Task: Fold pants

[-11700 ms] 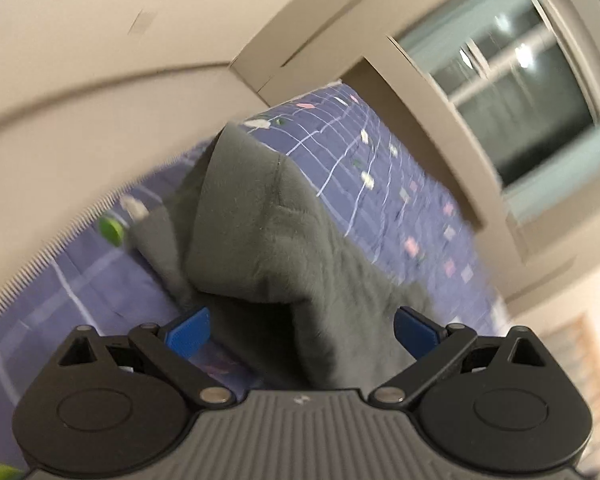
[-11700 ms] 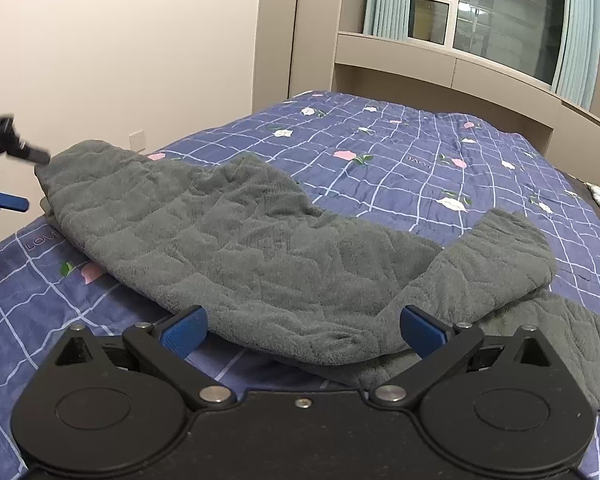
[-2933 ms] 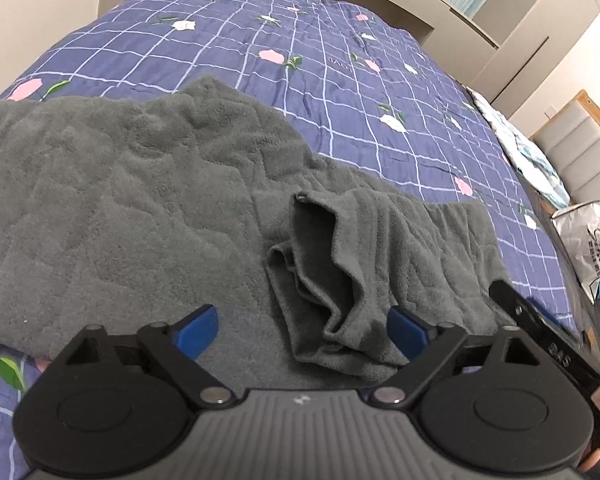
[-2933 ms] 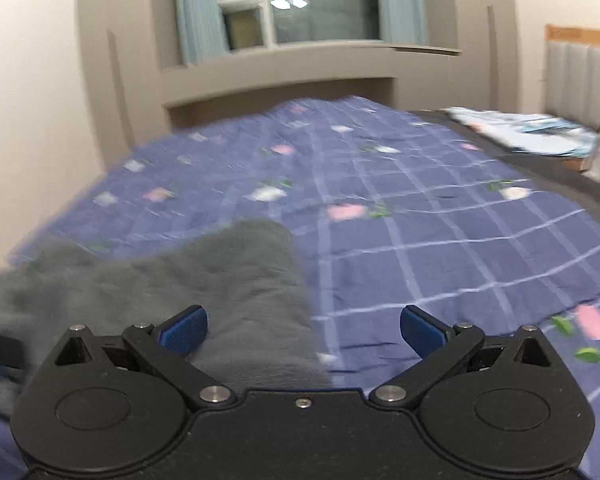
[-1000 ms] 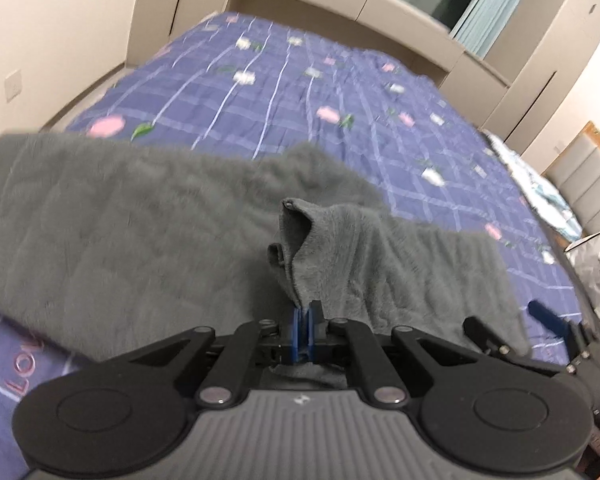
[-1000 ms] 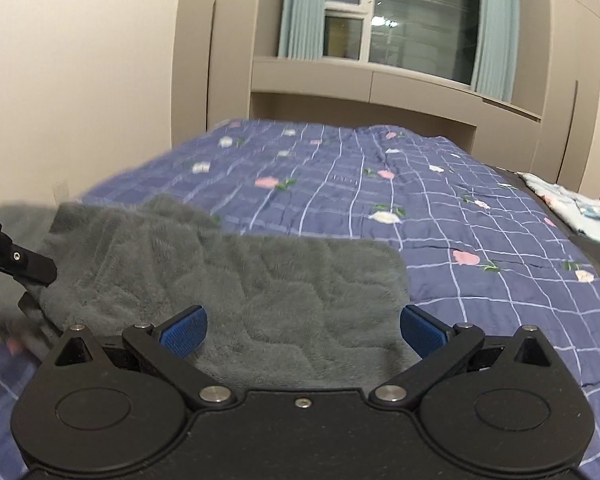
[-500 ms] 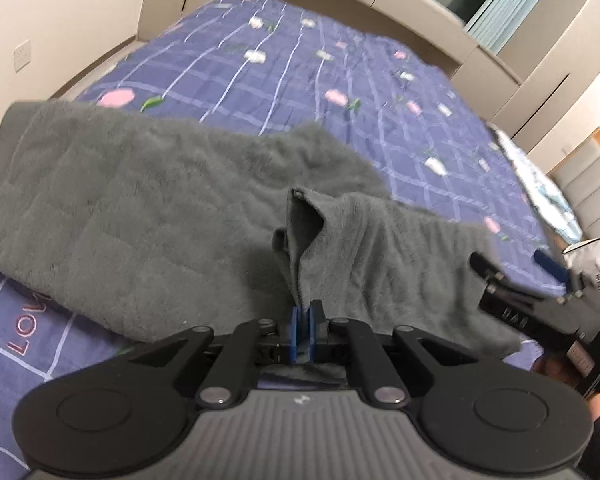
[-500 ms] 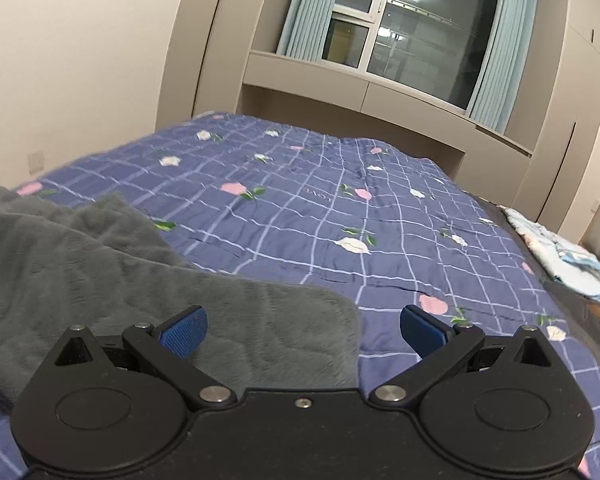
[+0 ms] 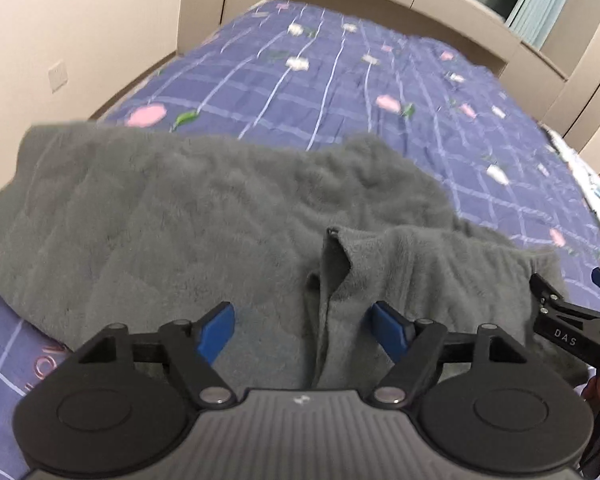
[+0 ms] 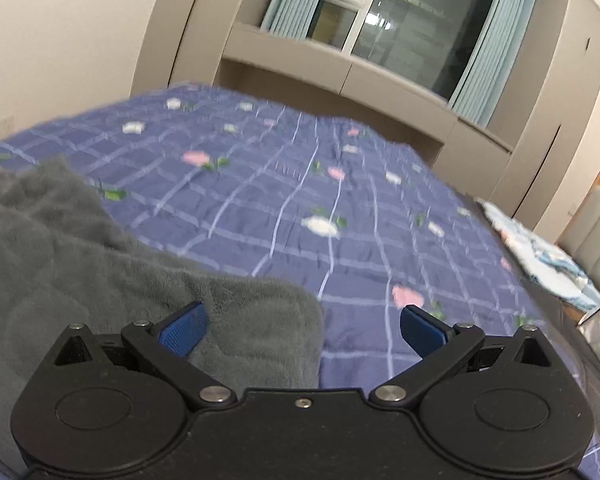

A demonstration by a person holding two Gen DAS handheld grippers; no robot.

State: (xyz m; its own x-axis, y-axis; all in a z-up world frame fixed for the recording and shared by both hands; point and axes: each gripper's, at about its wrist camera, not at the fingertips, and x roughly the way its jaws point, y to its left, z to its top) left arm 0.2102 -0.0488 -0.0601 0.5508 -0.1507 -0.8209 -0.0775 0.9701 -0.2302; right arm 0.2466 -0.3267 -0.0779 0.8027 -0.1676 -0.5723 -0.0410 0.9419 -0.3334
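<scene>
Grey fleece pants (image 9: 180, 216) lie across the near end of a bed, with one leg doubled back onto the rest. Its bunched end (image 9: 336, 280) stands in a ridge just ahead of my left gripper (image 9: 304, 326), whose jaws are opening; the cloth lies between the blue pads but they do not press it. My right gripper (image 10: 302, 328) is open over the far corner of the folded leg (image 10: 260, 312), with cloth near its left pad only. In the left wrist view the right gripper (image 9: 568, 296) shows at the right edge.
The bed has a blue checked cover (image 9: 340, 80) with pink and white flowers. Cabinets and a window (image 10: 380, 20) stand behind it. A light blue cloth (image 10: 540, 252) lies at the bed's right side. A wall (image 9: 80, 20) runs along the left.
My left gripper has let go of the bunched leg end, its jaws going from shut to wide apart. The right gripper has swung rightward, so less of the pants shows ahead of it.
</scene>
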